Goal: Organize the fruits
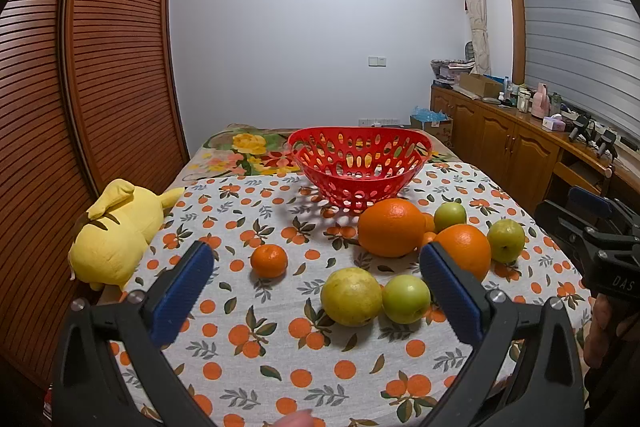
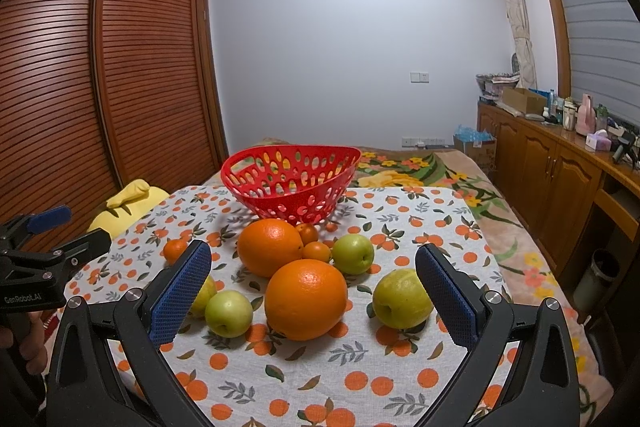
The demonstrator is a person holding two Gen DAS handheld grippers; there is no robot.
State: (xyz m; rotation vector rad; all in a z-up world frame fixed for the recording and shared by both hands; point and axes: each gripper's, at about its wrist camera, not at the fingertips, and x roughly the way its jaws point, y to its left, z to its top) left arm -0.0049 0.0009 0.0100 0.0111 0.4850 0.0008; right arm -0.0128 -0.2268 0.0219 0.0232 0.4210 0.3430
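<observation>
Tablecloth fruit lies before the empty basket; right gripper, wide open and empty, frames the near orange; left gripper, likewise, faces the pear.

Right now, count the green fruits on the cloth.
4. One far green fruit behind the oranges, one right, one near left, and one larger yellowish partly hidden by the right gripper's finger.

Two large oranges, three small mandarins, three green apples, one yellow pear, one red basket, one plush toy.
</observation>
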